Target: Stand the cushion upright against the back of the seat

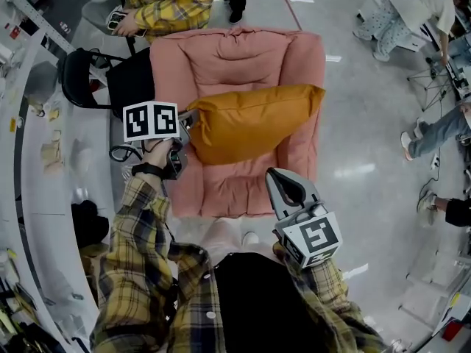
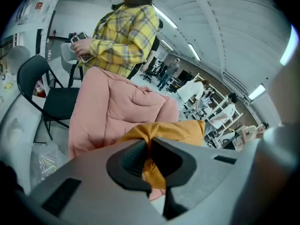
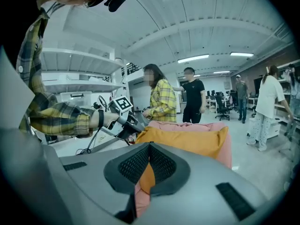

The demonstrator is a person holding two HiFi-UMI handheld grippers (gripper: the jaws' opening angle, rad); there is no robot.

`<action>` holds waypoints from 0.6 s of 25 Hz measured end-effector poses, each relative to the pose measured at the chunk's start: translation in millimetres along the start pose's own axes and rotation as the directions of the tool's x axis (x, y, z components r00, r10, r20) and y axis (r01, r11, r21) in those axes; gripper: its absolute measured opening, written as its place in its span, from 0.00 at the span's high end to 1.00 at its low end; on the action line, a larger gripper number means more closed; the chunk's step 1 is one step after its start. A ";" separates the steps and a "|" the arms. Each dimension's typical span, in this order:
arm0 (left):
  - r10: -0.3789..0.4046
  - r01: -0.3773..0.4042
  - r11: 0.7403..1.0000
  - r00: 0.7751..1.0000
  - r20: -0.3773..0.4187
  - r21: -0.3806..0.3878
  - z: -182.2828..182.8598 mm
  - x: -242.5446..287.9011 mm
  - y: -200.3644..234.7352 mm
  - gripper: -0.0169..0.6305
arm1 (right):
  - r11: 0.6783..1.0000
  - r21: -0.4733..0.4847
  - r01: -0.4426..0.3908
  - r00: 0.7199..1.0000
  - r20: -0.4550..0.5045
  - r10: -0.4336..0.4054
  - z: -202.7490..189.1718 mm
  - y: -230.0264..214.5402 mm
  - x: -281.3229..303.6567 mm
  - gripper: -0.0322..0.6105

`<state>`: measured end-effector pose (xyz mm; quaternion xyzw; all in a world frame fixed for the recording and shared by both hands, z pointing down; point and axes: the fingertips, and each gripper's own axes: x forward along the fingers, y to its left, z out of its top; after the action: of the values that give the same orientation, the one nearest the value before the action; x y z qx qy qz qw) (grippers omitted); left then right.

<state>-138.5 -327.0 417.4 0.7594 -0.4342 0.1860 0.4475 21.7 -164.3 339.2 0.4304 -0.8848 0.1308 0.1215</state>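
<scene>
An orange cushion (image 1: 250,120) lies across the seat of a pink armchair (image 1: 235,57), long side left to right and tipped toward the backrest. My left gripper (image 1: 190,120) is shut on the cushion's left corner; in the left gripper view orange fabric (image 2: 151,165) is pinched between the pads (image 2: 133,156). My right gripper (image 1: 276,173) hovers in front of the seat's front right, apart from the cushion, shut with nothing in it. The right gripper view looks past its closed jaws at the cushion (image 3: 187,139) and the armchair (image 3: 226,149).
A person in a yellow plaid shirt (image 1: 165,2) stands behind the armchair. A black chair (image 1: 88,76) is at its left, beside a white workbench (image 1: 44,160). More people (image 1: 419,6) are at the right on the grey floor.
</scene>
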 end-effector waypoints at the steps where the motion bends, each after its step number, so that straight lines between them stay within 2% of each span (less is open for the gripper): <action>1: 0.006 -0.006 1.000 1.000 0.006 -0.004 8.8 5.7 5.1 0.93 | 1.000 0.004 0.002 1.000 -0.003 -0.002 1.0 -3.7 7.6 0.92; 7: 0.031 -0.030 0.999 0.999 0.034 -0.037 55.5 36.3 37.5 0.93 | 0.999 0.030 0.021 1.000 -0.011 -0.021 7.8 -22.9 46.4 0.92; 15: 0.077 -0.071 0.994 0.994 0.083 -0.079 100.5 71.5 81.5 0.91 | 0.997 0.049 0.053 0.998 -0.043 -0.051 7.4 -43.7 80.5 0.92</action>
<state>-176.9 -464.9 454.3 0.7325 -0.4876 0.1529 0.4498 7.3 -251.6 364.2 0.4533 -0.8671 0.1586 0.1325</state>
